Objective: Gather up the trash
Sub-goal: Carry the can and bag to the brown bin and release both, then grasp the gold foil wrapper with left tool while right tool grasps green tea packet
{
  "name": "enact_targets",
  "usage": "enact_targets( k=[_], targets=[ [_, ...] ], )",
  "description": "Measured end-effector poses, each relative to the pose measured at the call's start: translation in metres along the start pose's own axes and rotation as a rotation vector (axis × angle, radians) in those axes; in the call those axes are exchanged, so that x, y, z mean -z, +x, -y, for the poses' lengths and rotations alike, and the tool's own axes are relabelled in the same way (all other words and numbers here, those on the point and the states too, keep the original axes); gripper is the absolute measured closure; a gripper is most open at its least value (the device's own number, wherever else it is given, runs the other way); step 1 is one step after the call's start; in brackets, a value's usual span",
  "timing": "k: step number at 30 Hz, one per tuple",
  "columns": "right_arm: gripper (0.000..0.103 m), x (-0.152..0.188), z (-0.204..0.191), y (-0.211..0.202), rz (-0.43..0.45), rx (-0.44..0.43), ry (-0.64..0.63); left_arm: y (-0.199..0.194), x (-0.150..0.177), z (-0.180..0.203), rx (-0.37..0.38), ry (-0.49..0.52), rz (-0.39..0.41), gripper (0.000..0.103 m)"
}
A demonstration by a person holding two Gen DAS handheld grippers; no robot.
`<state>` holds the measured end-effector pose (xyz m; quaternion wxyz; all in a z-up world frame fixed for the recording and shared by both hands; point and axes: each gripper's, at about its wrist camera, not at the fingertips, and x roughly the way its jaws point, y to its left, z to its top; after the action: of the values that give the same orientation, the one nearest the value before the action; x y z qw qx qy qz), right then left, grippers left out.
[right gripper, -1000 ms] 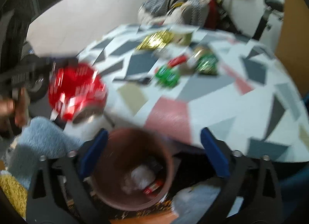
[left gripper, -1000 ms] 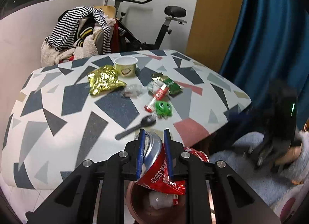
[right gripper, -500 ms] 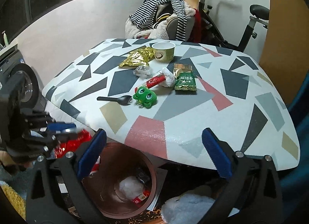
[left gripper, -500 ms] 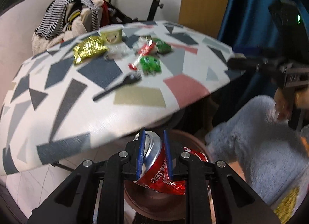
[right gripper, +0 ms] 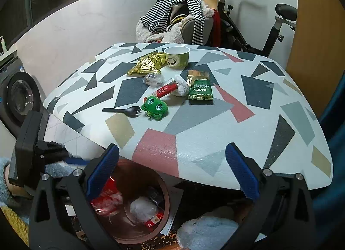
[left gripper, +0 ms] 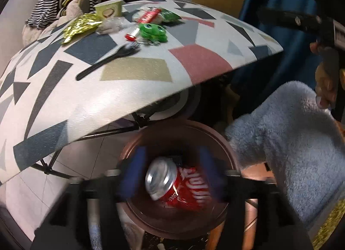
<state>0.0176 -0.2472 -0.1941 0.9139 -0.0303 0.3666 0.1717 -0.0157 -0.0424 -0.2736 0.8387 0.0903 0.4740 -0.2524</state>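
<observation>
The left gripper, jaws opening, lets a crushed red can drop free between its pads over the brown bin beside the table. The right gripper hangs wide and empty. Such a can looks light, dented, slick — best pinched across its flattened waist.

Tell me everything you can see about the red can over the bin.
The can is a crushed red soda can with white lettering and a bare silver top; it looks like thin metal, dented and folded. It lies tilted, top toward the left of the left wrist view, inside the mouth of the brown bin. The left hand-held gripper is opening, its blurred blue pads clear of the can on either side. Nothing visibly holds the can.
</observation>
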Motion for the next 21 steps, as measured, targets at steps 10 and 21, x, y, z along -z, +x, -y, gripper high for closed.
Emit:
enact_targets(
  k=[10,21],
  targets=[
    [0.006,0.002,0.011,-0.002,0.0,0.033,0.02,-0.056,-0.018,-0.041,-0.167,-0.086,0.146,0.006],
    [0.006,-0.004,0.016,-0.004,0.009,0.049,0.015,-0.105,-0.039,-0.075,-0.258,-0.099,0.269,0.006]
  ],
)
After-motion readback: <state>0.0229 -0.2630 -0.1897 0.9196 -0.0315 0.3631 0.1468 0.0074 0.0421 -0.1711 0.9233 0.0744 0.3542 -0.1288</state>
